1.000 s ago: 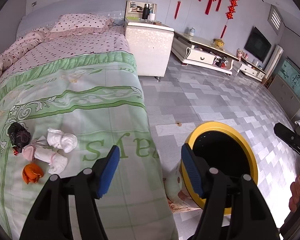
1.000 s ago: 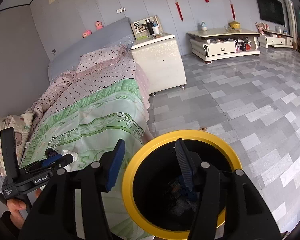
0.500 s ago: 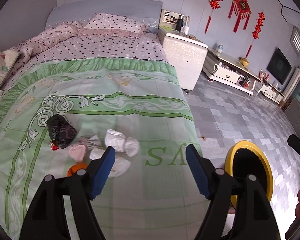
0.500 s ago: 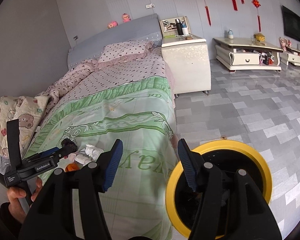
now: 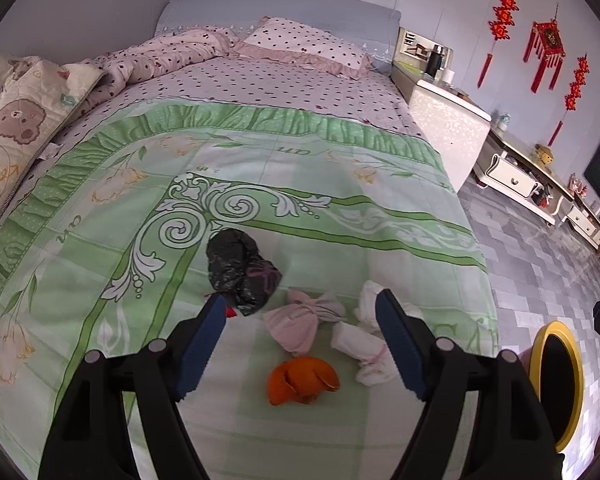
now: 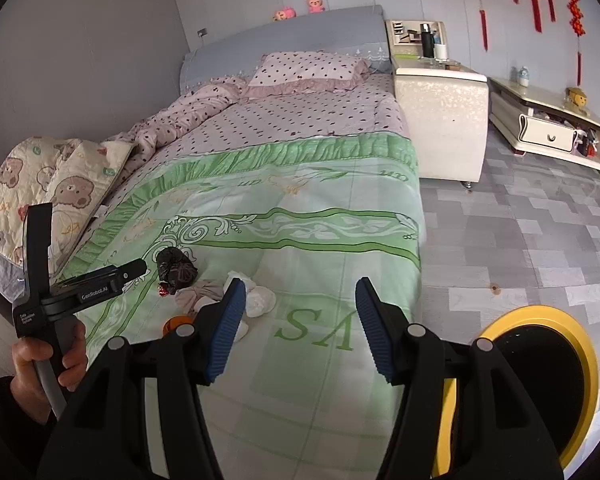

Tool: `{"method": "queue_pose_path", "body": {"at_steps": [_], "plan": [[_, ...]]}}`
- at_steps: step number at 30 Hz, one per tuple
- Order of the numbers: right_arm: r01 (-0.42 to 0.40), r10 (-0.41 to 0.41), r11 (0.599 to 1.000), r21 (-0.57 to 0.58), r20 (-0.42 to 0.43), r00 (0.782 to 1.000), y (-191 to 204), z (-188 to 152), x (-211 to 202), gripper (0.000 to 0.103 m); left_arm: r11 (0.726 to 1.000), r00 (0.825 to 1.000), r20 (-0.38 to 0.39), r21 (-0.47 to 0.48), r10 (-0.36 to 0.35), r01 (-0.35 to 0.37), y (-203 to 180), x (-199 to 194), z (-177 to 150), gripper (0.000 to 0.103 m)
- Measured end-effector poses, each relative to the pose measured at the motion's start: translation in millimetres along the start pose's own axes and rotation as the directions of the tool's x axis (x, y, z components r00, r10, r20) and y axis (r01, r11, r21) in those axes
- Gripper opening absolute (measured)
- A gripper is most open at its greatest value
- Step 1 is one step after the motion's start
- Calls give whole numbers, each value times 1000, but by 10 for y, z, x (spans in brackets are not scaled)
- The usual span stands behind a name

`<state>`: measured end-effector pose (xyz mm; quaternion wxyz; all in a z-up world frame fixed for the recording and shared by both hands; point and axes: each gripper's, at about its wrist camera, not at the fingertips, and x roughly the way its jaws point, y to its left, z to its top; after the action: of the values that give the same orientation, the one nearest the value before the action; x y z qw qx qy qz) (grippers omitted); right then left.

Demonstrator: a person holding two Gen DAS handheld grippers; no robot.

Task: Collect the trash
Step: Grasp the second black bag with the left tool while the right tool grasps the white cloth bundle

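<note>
Both views have swung off the yellow-rimmed bin point(image 6: 540, 316), now pushed to the lower right of each frame, and onto the green bedspread point(image 5: 300, 184); the trash pile has slid from the left edge to lower centre of the left view; black bag point(image 5: 240, 270), pink wad point(image 5: 296, 326), white tissues point(image 5: 364, 350), orange peel point(image 5: 300, 382). The left gripper point(image 5: 300, 346) is spreading wider, empty, framing the pile; likely the next pickup. The right gripper point(image 6: 298, 326) hangs spread, empty.
</note>
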<state>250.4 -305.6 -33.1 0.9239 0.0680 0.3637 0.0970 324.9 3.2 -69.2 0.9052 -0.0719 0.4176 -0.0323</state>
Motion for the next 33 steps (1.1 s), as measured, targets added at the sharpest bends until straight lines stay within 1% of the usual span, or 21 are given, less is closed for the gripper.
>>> {"method": "queue_pose_path", "body": {"at_steps": [4, 6, 12, 17, 21, 24, 28, 33], "plan": [[-19, 17, 999, -34, -45, 999, 197, 30, 376, 55, 999, 999, -13, -23, 32, -32, 234, 180, 56, 77], [-29, 26, 999, -46, -72, 997, 271, 21, 578, 59, 998, 999, -21, -31, 47, -48, 345, 294, 83, 77], [-43, 29, 995, -93, -147, 989, 493, -51, 1135, 59, 995, 995, -60, -57, 78, -82, 588, 640, 122, 78], [-49, 24, 991, -123, -193, 981, 586, -97, 1516, 59, 993, 993, -80, -73, 91, -96, 726, 863, 157, 78], [-43, 10, 988, -148, -217, 976, 632, -124, 1776, 59, 991, 991, -92, -75, 101, -108, 790, 996, 199, 78], [-17, -21, 985, -170, -220, 975, 658, -138, 1910, 59, 991, 990, -99, -77, 101, -109, 817, 1090, 218, 78], [-6, -42, 980, -197, -236, 971, 672, -179, 2077, 59, 992, 989, -106, -49, 106, -112, 767, 1213, 228, 78], [-10, -44, 979, -204, -258, 965, 693, -226, 2216, 59, 994, 989, -105, -21, 105, -108, 695, 1337, 265, 78]]}}
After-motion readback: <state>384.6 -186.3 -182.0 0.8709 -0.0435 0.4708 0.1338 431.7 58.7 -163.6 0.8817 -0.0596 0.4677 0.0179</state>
